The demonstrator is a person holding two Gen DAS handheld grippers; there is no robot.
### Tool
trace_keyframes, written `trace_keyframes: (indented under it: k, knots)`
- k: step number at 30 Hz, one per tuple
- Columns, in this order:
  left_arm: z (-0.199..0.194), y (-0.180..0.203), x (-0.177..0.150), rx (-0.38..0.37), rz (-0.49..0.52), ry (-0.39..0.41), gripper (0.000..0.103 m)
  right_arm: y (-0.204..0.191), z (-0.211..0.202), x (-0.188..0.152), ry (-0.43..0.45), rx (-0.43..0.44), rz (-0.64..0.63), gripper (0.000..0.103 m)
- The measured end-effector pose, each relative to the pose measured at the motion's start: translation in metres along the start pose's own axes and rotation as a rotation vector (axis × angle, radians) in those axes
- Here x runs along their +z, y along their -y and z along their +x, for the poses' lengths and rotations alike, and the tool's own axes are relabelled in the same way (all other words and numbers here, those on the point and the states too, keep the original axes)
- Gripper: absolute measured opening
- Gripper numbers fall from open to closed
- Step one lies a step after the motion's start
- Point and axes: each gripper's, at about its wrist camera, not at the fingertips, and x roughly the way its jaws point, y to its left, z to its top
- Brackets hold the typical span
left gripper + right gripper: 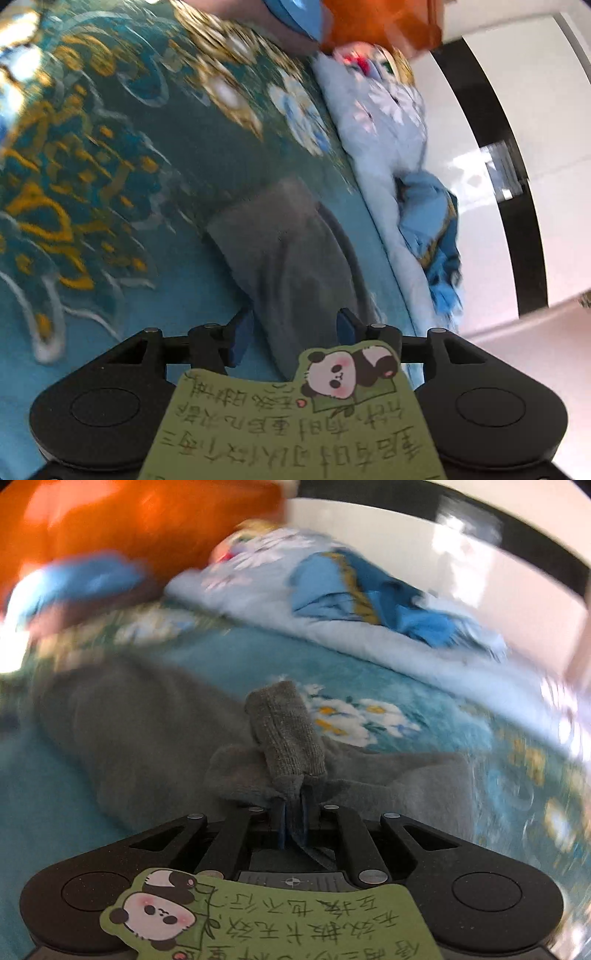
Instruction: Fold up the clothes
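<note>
A grey knit garment (291, 251) lies on a teal patterned bedspread (110, 166). In the left wrist view my left gripper (293, 328) is open, its blue pads on either side of the garment's near end, not pinching it. In the right wrist view my right gripper (293, 819) is shut on a bunched fold of the grey garment (147, 731), and a ribbed cuff (284, 727) stands up just beyond the fingertips. Both views are motion-blurred.
A pale blue quilt (332, 627) with a crumpled blue cloth (354, 590) on it lies along the far side of the bed. An orange headboard or cushion (129, 520) stands at the upper left. A white wall with a black band (498, 166) is beyond.
</note>
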Motion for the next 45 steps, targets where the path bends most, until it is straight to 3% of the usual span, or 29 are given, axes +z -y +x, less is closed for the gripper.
trace_keyframes:
  k: [4,8,10,14,17,23,27,30,33,40,43,45]
  knots:
    - [0.007,0.008,-0.007,-0.036,-0.015,-0.026,0.048,0.046,-0.014,0.026,0.112,0.006,0.284,0.005]
    - [0.005,0.012,-0.007,-0.045,-0.011,-0.021,0.048,0.048,-0.027,0.039,0.203,-0.028,0.303,0.005]
    - [0.005,0.012,-0.007,-0.046,-0.015,-0.022,0.049,0.033,-0.016,0.033,0.154,0.013,0.252,0.005]
    - [0.002,0.013,-0.008,-0.041,-0.007,-0.026,0.049,-0.017,0.026,0.004,-0.043,0.081,0.009,0.005]
    - [0.001,0.013,-0.009,-0.037,0.004,-0.022,0.052,-0.037,0.031,-0.009,-0.09,0.071,-0.116,0.006]
    - [0.011,0.007,-0.005,-0.016,0.001,0.015,0.054,-0.038,0.01,-0.01,-0.079,0.079,-0.172,0.009]
    - [0.026,0.0,0.001,0.047,-0.001,0.079,0.065,-0.013,-0.005,-0.006,-0.051,0.137,-0.042,0.011]
    - [0.039,-0.011,0.004,0.08,-0.066,0.105,0.065,0.008,-0.011,-0.006,-0.024,0.133,0.048,0.038]
    - [0.041,-0.016,0.005,0.074,-0.116,0.127,0.065,0.012,-0.007,-0.008,-0.017,0.155,0.077,0.038]
    - [0.025,-0.013,-0.003,0.077,-0.084,0.076,0.065,-0.018,-0.006,-0.007,-0.013,0.07,-0.137,0.04]
    - [0.016,-0.012,-0.007,0.068,-0.072,0.068,0.065,-0.027,-0.008,-0.006,-0.001,0.021,-0.262,0.055]
    - [0.014,-0.012,-0.008,0.066,-0.07,0.067,0.065,-0.034,-0.009,-0.008,0.001,0.002,-0.362,0.056]
